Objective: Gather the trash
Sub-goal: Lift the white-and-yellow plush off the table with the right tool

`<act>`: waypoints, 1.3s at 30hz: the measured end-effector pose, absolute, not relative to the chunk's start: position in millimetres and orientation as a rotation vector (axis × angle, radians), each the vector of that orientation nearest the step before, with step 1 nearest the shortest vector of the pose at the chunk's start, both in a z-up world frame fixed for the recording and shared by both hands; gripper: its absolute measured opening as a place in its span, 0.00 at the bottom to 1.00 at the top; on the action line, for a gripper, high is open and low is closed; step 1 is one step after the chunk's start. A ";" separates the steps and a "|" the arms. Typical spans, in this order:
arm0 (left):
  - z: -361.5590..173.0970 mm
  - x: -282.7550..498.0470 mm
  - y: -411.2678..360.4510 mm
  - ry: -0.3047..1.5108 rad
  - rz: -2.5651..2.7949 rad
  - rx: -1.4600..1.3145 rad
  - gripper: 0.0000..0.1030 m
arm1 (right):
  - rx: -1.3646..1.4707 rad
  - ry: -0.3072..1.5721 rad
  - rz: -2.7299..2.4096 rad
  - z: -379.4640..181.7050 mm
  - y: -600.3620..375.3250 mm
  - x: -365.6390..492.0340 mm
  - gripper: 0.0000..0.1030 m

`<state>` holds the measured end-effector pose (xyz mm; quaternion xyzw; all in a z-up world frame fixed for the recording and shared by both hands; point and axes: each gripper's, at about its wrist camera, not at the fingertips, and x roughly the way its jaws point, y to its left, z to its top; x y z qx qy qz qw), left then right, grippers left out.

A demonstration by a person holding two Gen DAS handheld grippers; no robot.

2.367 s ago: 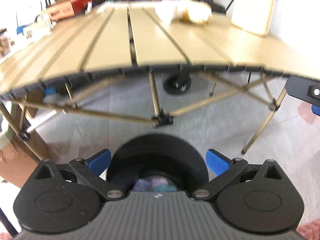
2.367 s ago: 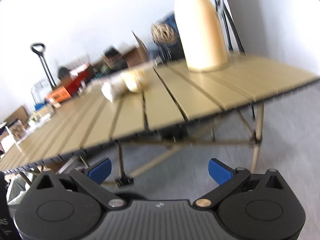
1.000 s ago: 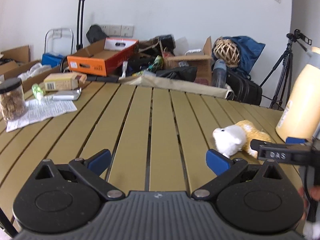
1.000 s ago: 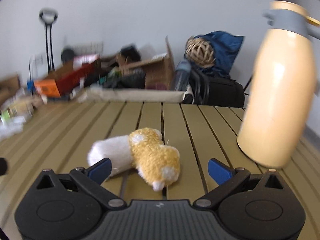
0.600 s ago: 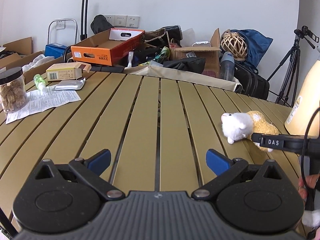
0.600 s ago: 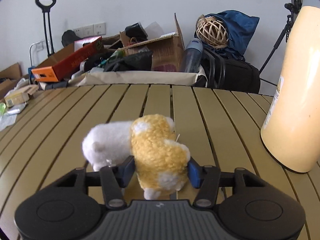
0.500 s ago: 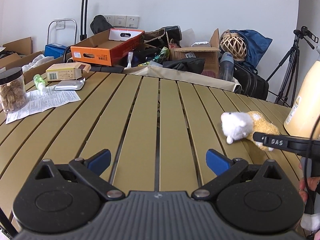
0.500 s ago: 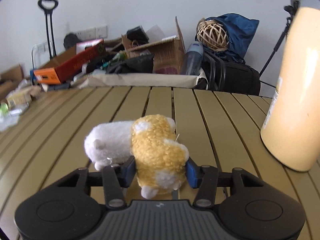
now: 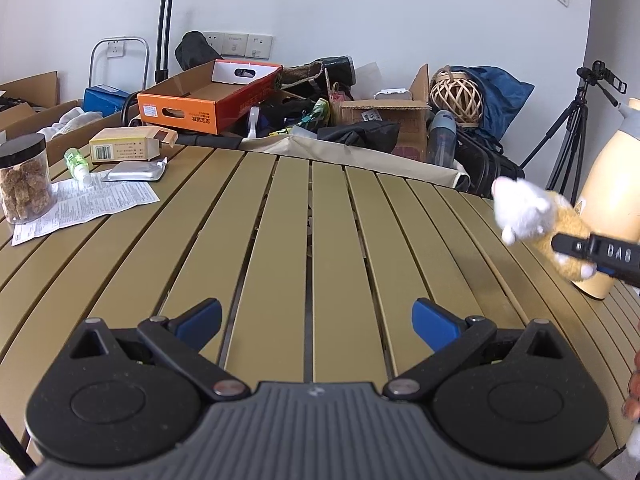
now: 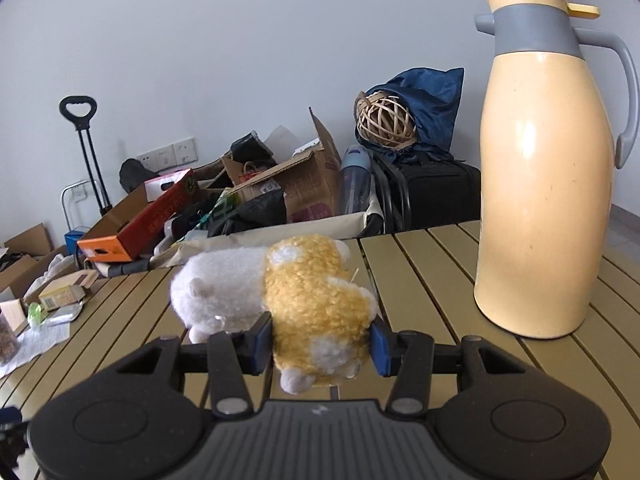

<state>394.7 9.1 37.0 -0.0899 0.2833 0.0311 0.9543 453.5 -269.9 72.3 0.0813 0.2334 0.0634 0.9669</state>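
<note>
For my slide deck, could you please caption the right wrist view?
Right gripper clamps a white-and-yellow plush toy beside a cream thermos.

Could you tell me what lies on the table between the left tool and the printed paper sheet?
Nothing: in the left wrist view, only bare table slats separate the left tool from the paper sheet.

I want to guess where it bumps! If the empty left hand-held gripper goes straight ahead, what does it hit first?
Probably the bare slats of the table; the left hand-held gripper points slightly down at them, nothing between.
</note>
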 end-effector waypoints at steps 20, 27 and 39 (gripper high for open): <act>49.3 344.8 10.5 0.551 -0.196 -0.257 1.00 | 0.131 0.439 0.311 47.1 -207.1 329.2 0.46; 47.1 309.7 21.5 0.542 -0.294 -0.313 1.00 | 0.126 0.412 0.369 50.5 -196.5 279.5 0.46; 37.7 207.0 17.1 0.548 -0.339 -0.284 0.82 | 0.108 0.440 0.418 41.2 -197.4 191.3 0.46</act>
